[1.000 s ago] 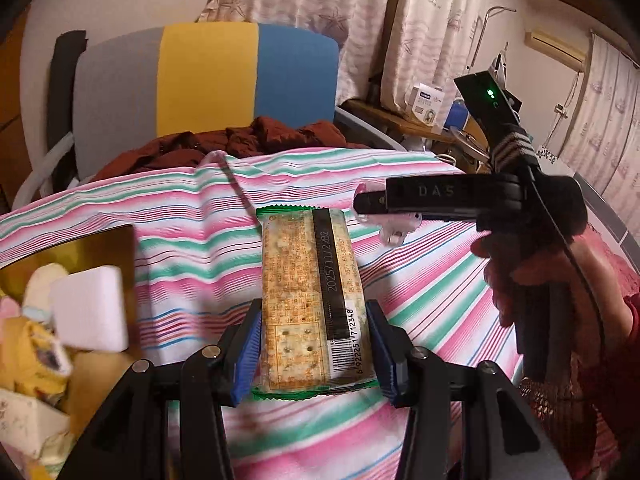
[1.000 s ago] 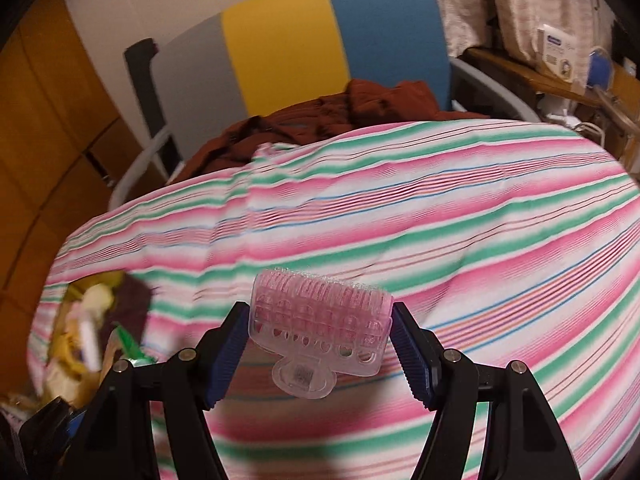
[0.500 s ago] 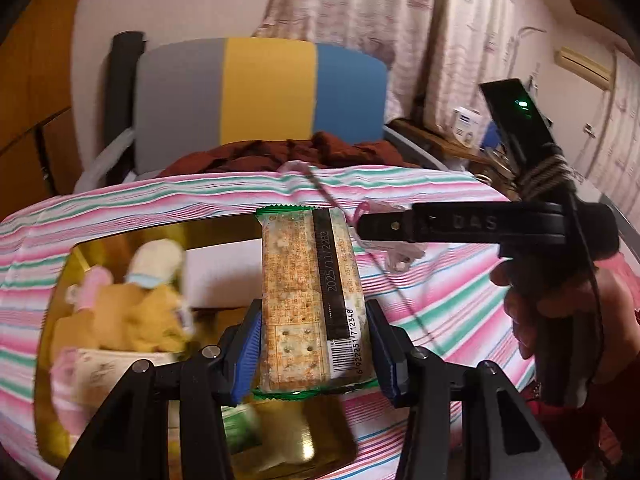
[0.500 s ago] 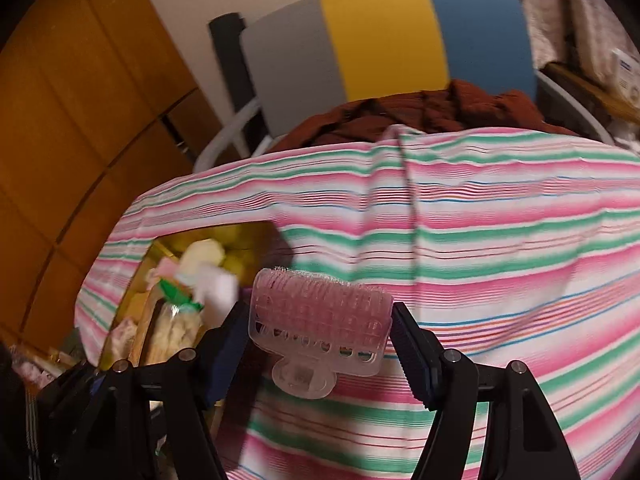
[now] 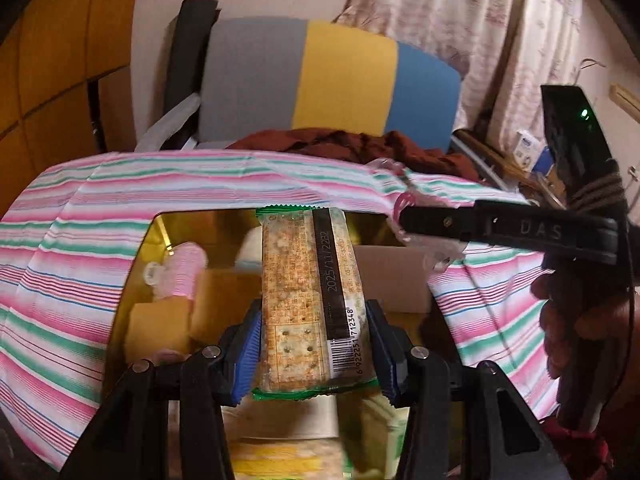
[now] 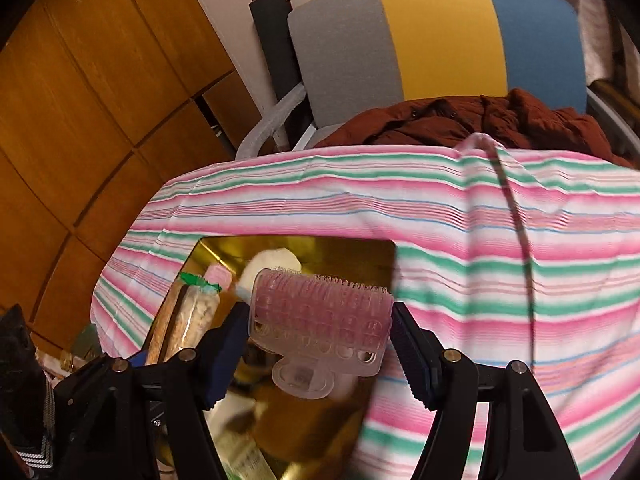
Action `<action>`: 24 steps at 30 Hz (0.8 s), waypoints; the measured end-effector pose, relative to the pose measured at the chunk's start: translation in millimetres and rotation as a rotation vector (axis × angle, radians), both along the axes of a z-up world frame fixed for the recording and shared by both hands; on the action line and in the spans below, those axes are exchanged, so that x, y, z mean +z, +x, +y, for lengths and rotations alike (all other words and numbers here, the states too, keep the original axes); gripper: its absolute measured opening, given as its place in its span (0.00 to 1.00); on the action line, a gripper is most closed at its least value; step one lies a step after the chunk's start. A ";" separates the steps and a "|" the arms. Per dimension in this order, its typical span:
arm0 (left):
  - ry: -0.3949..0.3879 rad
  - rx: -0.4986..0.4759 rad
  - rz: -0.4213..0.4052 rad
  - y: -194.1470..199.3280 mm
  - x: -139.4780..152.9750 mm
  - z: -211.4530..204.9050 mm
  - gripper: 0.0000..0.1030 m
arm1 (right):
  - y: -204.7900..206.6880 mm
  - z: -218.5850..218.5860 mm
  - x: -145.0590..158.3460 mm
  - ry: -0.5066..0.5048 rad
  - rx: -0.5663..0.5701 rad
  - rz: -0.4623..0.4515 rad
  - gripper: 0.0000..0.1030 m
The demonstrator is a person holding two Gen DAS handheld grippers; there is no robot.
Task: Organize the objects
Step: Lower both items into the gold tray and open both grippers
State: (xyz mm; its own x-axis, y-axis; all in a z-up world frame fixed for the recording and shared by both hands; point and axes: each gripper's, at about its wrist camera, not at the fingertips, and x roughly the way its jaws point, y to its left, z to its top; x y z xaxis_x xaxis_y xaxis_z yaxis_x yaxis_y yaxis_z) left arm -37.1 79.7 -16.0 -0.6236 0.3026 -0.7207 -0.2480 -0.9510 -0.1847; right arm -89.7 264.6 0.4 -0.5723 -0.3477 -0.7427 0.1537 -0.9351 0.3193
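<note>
Left wrist view: the left gripper (image 5: 312, 350) is clamped on a cracker packet (image 5: 310, 300), its blue pads pressing both long sides near the barcode end. The packet points forward and hangs over a gold box (image 5: 136, 264) that sits on the striped tablecloth (image 5: 72, 216). Inside the box lie a pink hair roller (image 5: 186, 270), a tan block (image 5: 158, 326) and a cardboard piece (image 5: 394, 276), among other blurred items. To the right, the right gripper's black body reaches in over the far right corner of the box, with the person's hand (image 5: 576, 320) on its handle.

Right wrist view: the right gripper (image 6: 320, 354) holds a second pink roller (image 6: 320, 316) by its 2 ends, above the box's right edge, partly over the cloth. The cracker packet (image 6: 194, 316) shows at lower left, over the box. A chair (image 6: 432, 40) with a brown garment (image 6: 460, 124) stands beyond the table.

The step in hand looks like the drop-off: both items are carried to the box and neither is released. Next, each needs lowering into a free gap, the packet probably laid flat along the middle. The roller wants shifting left first so it clears the rim, and the 2 tools are close enough to knock together.
</note>
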 end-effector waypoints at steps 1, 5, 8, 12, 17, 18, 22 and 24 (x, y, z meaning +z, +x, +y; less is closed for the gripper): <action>-0.003 0.009 -0.009 -3.1 -1.7 -4.3 0.48 | -5.7 -3.6 -1.3 0.004 -0.002 -0.005 0.68; -0.001 0.033 -0.052 -16.1 -10.1 -20.9 0.48 | -25.9 -15.7 -6.7 0.020 -0.002 -0.021 0.68; -0.015 0.040 -0.078 -22.0 -18.3 -27.6 0.48 | -39.7 -23.6 -13.3 0.037 0.001 -0.034 0.68; -0.024 0.037 -0.109 -27.2 -26.9 -27.0 0.48 | -56.1 -28.1 -24.1 0.052 -0.010 -0.058 0.69; -0.014 -0.021 -0.167 -33.4 -36.5 -16.9 0.49 | -64.5 -24.4 -31.7 0.023 -0.020 -0.075 0.75; -0.017 -0.022 -0.173 -33.8 -36.4 -14.9 0.52 | -63.5 -21.7 -30.4 0.006 -0.024 -0.072 0.75; -0.036 0.009 -0.157 -29.4 -29.0 -12.8 0.56 | -52.5 -14.2 -18.8 -0.015 -0.022 -0.042 0.78; -0.025 0.028 -0.134 -25.8 -21.8 -17.0 0.56 | -44.3 -11.2 -13.5 -0.015 -0.020 -0.025 0.78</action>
State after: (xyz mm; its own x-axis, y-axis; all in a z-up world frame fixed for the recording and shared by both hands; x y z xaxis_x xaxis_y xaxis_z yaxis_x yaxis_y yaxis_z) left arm -62.9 62.7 -37.9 -0.5290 0.2672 -0.8054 -0.1958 -0.9620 -0.1904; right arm -134.1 253.5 -13.1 -0.5602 -0.3475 -0.7519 0.1269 -0.9330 0.3367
